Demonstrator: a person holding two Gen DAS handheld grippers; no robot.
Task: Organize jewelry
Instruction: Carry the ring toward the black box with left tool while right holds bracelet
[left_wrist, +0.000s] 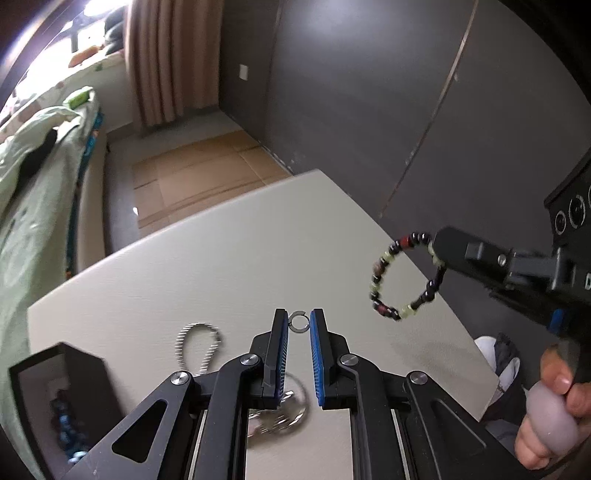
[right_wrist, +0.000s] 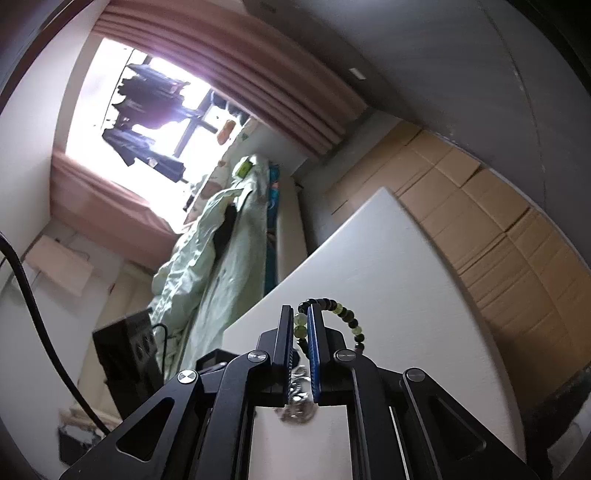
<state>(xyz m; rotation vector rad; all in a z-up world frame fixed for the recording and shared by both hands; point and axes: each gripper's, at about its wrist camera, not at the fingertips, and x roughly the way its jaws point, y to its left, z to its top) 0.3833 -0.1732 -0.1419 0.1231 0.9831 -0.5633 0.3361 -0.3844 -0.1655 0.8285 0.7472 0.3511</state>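
White table (left_wrist: 207, 258), matte top, one corner pointing toward the cardboard-covered floor (left_wrist: 199, 177). On it: silver chain (left_wrist: 197, 345) in a loop, small ring (left_wrist: 298, 322) (open hoop, lying flat), a blurred pile of silver jewelry (left_wrist: 280, 413) nearer in, and a black box (left_wrist: 55, 398) at the left edge with blue beads (left_wrist: 68, 432) inside.

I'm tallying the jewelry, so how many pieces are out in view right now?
4: a beaded bracelet held in the right gripper, a small ring between the left gripper's fingertips, a silver chain and a blurred silver piece on the table.
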